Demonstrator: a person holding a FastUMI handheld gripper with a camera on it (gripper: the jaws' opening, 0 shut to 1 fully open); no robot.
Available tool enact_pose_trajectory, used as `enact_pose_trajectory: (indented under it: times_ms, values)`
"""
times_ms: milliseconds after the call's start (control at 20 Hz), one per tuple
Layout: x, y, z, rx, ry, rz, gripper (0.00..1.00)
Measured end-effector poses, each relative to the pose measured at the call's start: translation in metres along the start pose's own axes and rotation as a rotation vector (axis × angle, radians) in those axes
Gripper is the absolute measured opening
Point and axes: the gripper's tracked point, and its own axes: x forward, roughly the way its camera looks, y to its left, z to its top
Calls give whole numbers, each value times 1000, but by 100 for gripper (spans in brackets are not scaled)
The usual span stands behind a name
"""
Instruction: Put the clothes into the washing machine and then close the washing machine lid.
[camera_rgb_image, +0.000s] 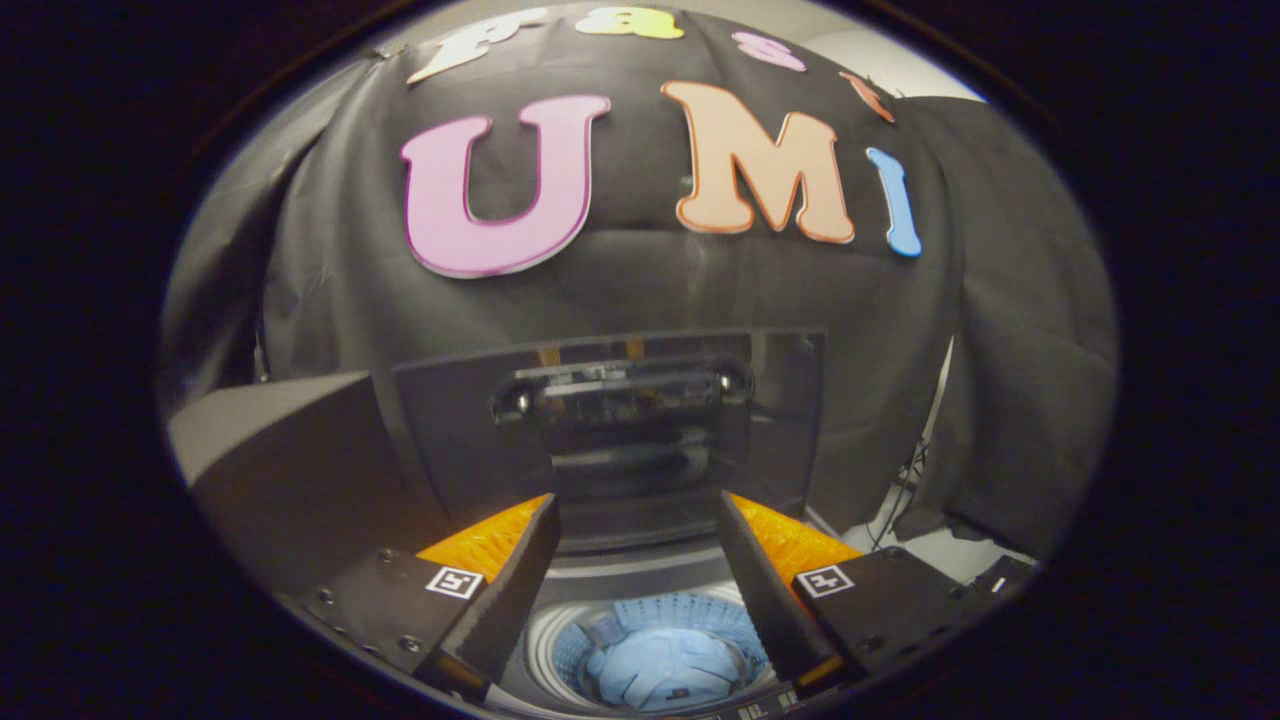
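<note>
We find the gripper (640, 560) held above the washer (640, 575), its fingers (515, 590) spread wide and holding nothing. The clothes (668, 672), a light blue bundle, lie in the drum (545, 640) below and between the fingers, so we judge the loading done and the closing outstanding. The lid (455, 440) stands raised just beyond the fingertips, its dark glossy face towards us.

Risks we note:
- The lid face is smooth and reflective; a push from an open finger could slide off rather than tip it forward.
- The fingers sit directly over the opening. If the lid falls freely, it could strike them or slam on the rim.
- We cannot tell whether any cloth lies over the drum's near edge; if so, the lid may not seat.
- The top edge of the lid merges with the dark wall behind, which makes a misjudged reach likely.
</note>
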Motion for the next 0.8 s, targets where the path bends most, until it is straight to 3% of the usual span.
enact_pose_trajectory:
  times_ms: [150,350,450,550,800]
  values:
    - [3,-9,60,33,-188,-28,97]
    - [15,-6,131,37,-347,0,96]
    - [27,-16,160,18,-389,-51,96]
    - [43,-12,178,78,-402,-36,96]
    - [87,-10,192,97,-421,-74,96]
